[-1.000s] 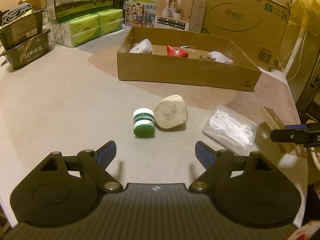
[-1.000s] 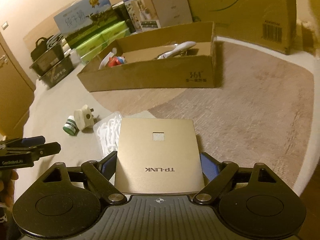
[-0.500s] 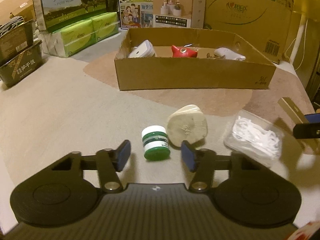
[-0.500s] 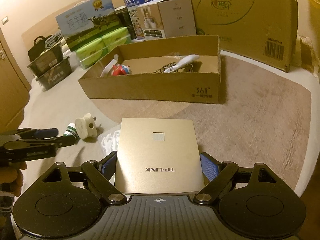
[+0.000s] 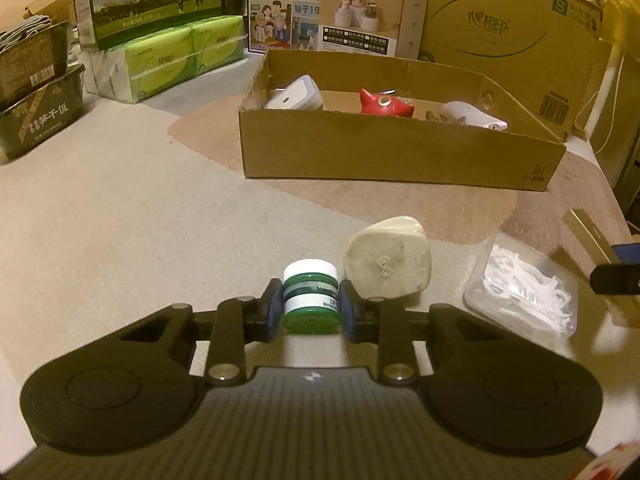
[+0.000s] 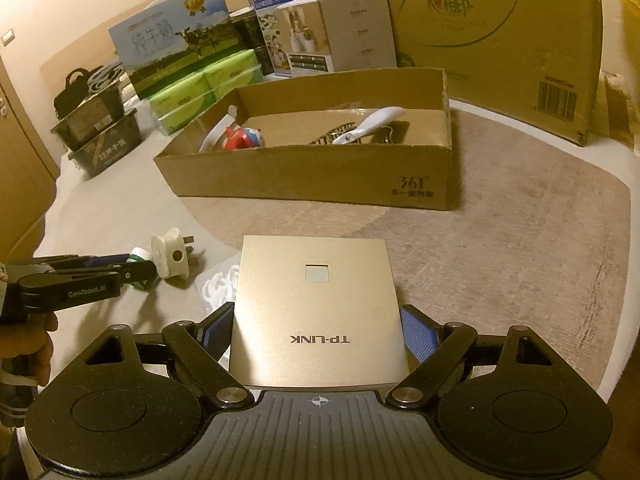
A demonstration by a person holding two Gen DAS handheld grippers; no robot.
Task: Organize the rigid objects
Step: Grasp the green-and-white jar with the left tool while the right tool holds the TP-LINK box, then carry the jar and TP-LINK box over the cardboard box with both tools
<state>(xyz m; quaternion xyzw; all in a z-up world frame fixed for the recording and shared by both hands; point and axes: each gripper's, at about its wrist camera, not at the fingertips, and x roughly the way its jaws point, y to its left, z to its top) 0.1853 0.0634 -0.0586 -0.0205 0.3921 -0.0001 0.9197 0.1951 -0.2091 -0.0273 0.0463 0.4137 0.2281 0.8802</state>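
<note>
Left gripper (image 5: 311,307) closes on jar (image 5: 311,300).
Fingers, wide a second ago, now clamp it; right gripper (image 6: 316,330) holds router (image 6: 316,312). Box (image 5: 400,156) next.

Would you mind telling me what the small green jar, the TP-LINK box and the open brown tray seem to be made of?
The green jar looks like glossy plastic: smooth green body, white cap. The TP-LINK box seems satin gold-coated cardboard, though its even sheen could be thin metal. The open tray is plain matte corrugated cardboard, with raw cut edges.
</note>
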